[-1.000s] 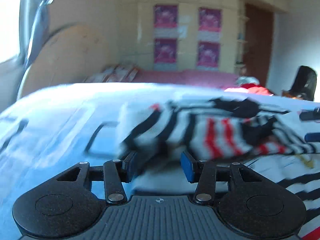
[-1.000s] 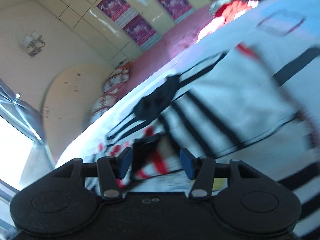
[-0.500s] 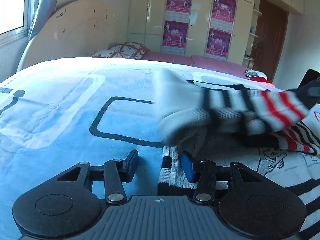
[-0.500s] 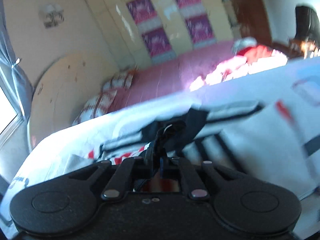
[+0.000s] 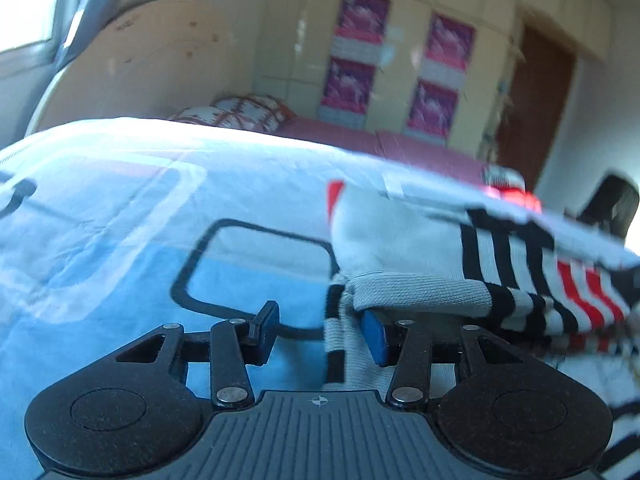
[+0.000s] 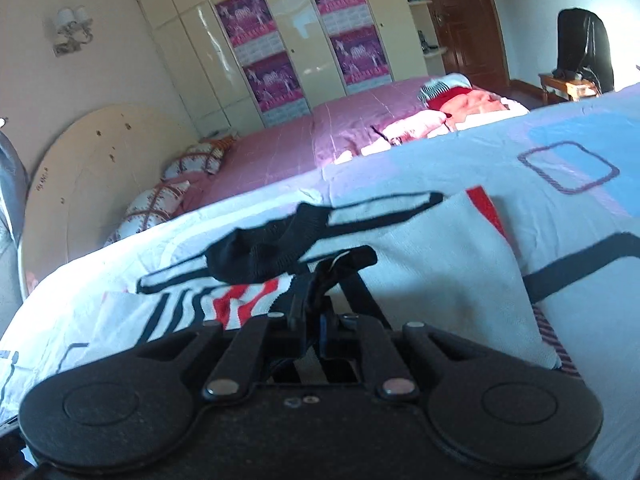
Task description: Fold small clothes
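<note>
A small white knit sweater (image 5: 432,256) with black and red stripes lies on the blue and white bedspread (image 5: 120,220). In the left wrist view my left gripper (image 5: 320,332) is open; the sweater's folded edge drapes over its right fingertip (image 5: 374,336). In the right wrist view the sweater (image 6: 440,264) lies spread, with its black collar (image 6: 272,248) bunched on top. My right gripper (image 6: 316,320) is shut on a black edge of the sweater near the collar.
A second bed with a pink cover (image 6: 320,136) stands behind, with patterned pillows (image 6: 168,196) and a heap of red and white clothes (image 6: 460,108). A round headboard (image 6: 100,184) is at the left. Wardrobe doors with posters (image 6: 300,40) line the wall.
My right gripper has shut on the black edge near the collar. The sweater has been folded over, its sleeve end now resting over my open left gripper's right finger.
</note>
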